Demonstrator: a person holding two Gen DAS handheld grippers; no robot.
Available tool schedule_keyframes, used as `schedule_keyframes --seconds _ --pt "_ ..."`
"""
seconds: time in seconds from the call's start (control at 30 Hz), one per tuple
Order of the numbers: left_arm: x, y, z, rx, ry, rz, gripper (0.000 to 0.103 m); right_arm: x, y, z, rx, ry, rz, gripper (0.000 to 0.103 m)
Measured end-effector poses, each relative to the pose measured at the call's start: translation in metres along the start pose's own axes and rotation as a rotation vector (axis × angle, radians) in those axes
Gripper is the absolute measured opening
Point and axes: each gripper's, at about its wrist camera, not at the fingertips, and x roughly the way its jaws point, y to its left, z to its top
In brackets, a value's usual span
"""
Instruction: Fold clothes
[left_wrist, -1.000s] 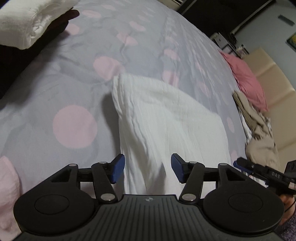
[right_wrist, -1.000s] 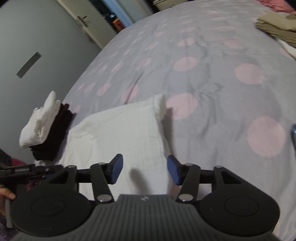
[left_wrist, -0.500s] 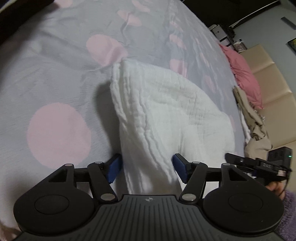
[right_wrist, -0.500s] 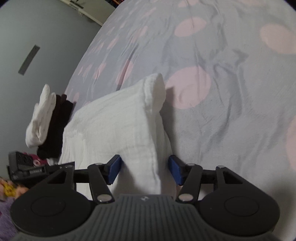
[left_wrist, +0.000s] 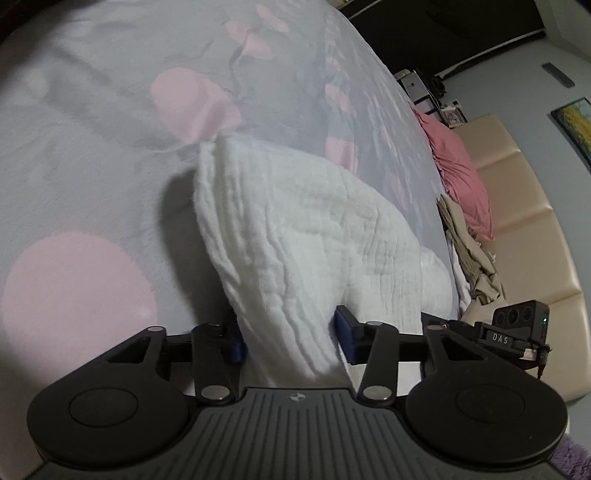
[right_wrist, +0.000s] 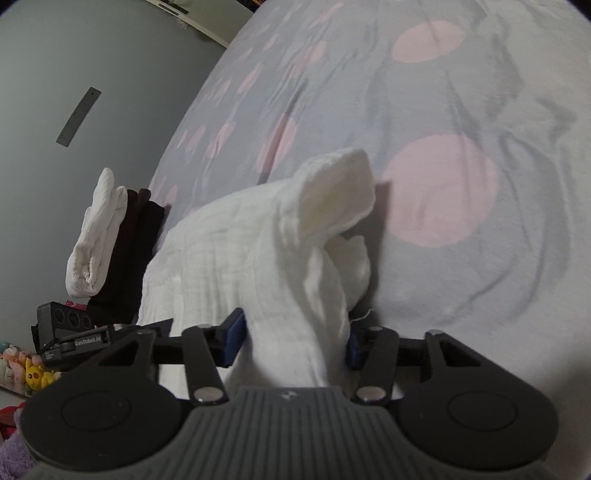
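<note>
White muslin cloth (left_wrist: 317, 236), pinched at both near corners and lifted off the grey bedspread (left_wrist: 92, 122) with pink dots.

The left gripper (left_wrist: 288, 341) is clamped on one bunched edge at the bottom centre of its frame, and the right gripper (right_wrist: 293, 343) is clamped on the other edge the same way, so the cloth hangs between them like a tent. That looks like a setup for carrying the near edge over to the far one for a fold. The far corner sticks up in the middle of the right view. Readable writing: "GenRobot.AI" on the left gripper's body at lower left of the right view, and "DAS" on the right gripper's body (left_wrist: 517, 332) at lower right of the left view. A folded stack (right_wrist: 110, 236), white on dark, sits at the left of the right view, apparently already folded.
</note>
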Motion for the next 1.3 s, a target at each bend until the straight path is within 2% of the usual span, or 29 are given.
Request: schedule_keyframes --seconds 0.2,0.37,0.6,0.9,1.03,1.3 --pt "0.0 -0.014 -0.001 0.062 -0.016 0.027 0.024 0.005 0.014 -0.003 -0.036 -0.041 -0.02 0.037" --pt "-0.009 -0.025 -0.005 0.089 -0.048 0.036 0.021 -0.008 0.02 -0.007 -0.044 -0.089 -0.013 0.035" --pt "-0.038 -0.046 -0.009 0.141 -0.136 0.006 0.02 -0.034 0.042 -0.012 -0.084 -0.155 0.04 0.034" --pt "-0.106 -0.08 -0.002 0.222 -0.256 -0.018 0.019 -0.059 0.089 -0.017 -0.144 -0.227 0.131 0.034" --pt "-0.143 -0.089 0.006 0.252 -0.285 0.008 0.019 -0.06 0.115 -0.013 -0.148 -0.225 0.189 0.034" --pt "-0.233 -0.103 0.03 0.303 -0.376 0.109 0.019 -0.032 0.202 0.017 -0.173 -0.163 0.295 0.034"
